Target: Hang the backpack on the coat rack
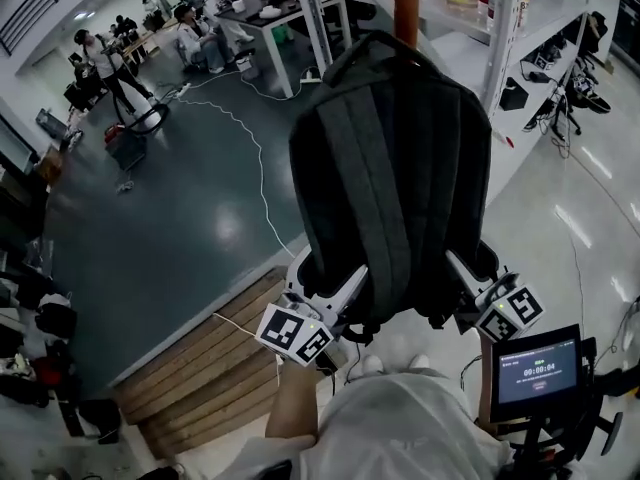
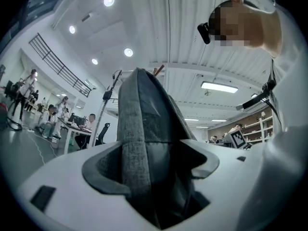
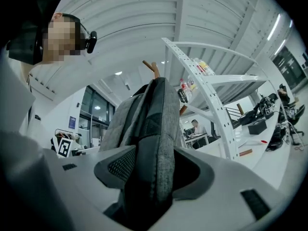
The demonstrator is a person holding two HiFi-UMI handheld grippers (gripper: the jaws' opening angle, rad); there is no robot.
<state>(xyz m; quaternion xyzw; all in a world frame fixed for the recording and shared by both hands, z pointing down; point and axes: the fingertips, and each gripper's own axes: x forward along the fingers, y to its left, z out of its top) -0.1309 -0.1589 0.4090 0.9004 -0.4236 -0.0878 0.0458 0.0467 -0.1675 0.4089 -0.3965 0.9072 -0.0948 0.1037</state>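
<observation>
A dark grey backpack (image 1: 390, 168) is held up in the air with its straps toward me, its top handle close to the brown pole of the coat rack (image 1: 405, 3). My left gripper (image 1: 345, 286) is shut on its lower left edge and my right gripper (image 1: 458, 271) on its lower right edge. In the left gripper view the backpack (image 2: 144, 129) fills the gap of the left gripper (image 2: 151, 163), and a wooden peg of the coat rack (image 2: 159, 70) shows above it. In the right gripper view the right gripper (image 3: 154, 170) pinches grey fabric of the backpack (image 3: 151, 124), with pegs of the coat rack (image 3: 152, 67) just above.
White metal shelving (image 1: 500, 38) stands to the right of the rack. A wooden step platform (image 1: 205, 363) lies below at the left. A small screen on a stand (image 1: 537, 373) is at my lower right. People work at tables (image 1: 260, 18) far off.
</observation>
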